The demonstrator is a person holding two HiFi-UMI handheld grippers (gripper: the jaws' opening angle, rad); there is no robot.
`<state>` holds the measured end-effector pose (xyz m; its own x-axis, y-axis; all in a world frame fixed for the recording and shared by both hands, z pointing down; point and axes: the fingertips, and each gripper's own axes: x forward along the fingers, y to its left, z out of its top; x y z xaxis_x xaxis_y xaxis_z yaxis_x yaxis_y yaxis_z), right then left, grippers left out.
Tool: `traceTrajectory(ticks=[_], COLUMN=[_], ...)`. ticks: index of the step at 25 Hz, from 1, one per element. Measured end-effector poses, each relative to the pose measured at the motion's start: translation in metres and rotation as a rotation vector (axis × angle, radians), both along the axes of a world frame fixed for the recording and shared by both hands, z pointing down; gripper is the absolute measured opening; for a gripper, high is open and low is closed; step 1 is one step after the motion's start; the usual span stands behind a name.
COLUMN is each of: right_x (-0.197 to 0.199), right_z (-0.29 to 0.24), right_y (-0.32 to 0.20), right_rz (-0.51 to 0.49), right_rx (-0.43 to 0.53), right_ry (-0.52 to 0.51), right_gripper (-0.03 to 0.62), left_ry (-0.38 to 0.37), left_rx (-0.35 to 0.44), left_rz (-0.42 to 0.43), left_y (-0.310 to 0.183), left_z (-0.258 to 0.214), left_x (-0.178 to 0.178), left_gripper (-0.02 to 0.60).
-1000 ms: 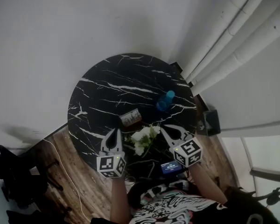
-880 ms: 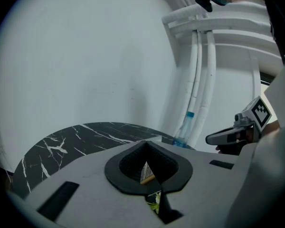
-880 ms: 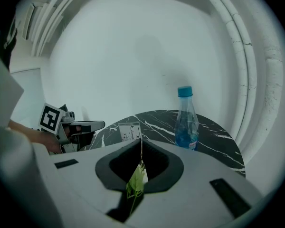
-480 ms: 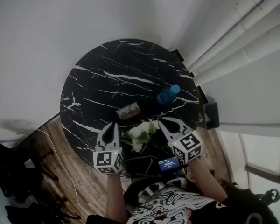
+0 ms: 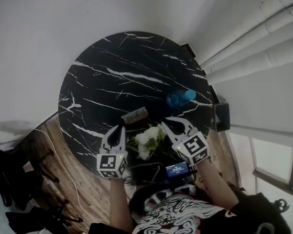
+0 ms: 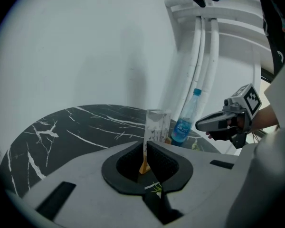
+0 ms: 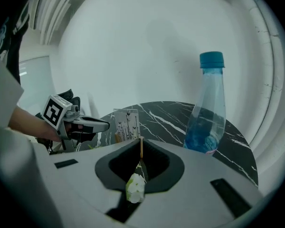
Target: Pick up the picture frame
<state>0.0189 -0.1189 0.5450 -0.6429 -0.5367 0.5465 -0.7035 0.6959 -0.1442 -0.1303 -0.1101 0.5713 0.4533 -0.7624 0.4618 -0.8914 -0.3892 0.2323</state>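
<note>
Jaws together on left gripper [image 5: 121, 129] and right gripper [image 5: 165, 126]; picture frame [image 5: 135, 115] stands just ahead.

Left gripper [image 5: 119, 129], right gripper [image 5: 169, 126]: jaws together.

Picture frame [image 5: 135, 115]: small rect. panel, standing upright on a tan foot at btm. Pale pic w/ thin dark plant sprigs; clear edge around it. Not lifted, foot rests on table [image 5: 112, 82], a round black top w/ white veins. Spot: nr table's rim on the person's side, approx. mid-width. From above its long edge runs slanted to that rim. In left gripper view the frame [image 6: 157, 126] shows almost edge-on.
</note>
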Motion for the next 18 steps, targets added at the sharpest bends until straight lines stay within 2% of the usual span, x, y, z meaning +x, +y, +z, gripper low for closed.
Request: traceTrajectory(ticks=[4,8,18], right_x=[-0.009,-0.016,-0.033], right_z=[0.013,0.025,0.051], right_y=[-0.006,-0.009,-0.017], right_rz=[-0.045,-0.078,-0.150], right_rx=[-0.028,-0.049,-0.078], right_ry=[0.015,0.028,0.044], right_gripper=[0.020,0.021,0.021], left_ry=[0.033,0.047,0.062], left_rx=[-0.023,-0.048,-0.074], left_rz=[0.019,0.043,0.112], left_y=[-0.003,-0.005,-0.008], left_z=[0.013,0.023,0.041], left_x=[0.000,-0.001,0.002], left_gripper=[0.022,0.094,0.155])
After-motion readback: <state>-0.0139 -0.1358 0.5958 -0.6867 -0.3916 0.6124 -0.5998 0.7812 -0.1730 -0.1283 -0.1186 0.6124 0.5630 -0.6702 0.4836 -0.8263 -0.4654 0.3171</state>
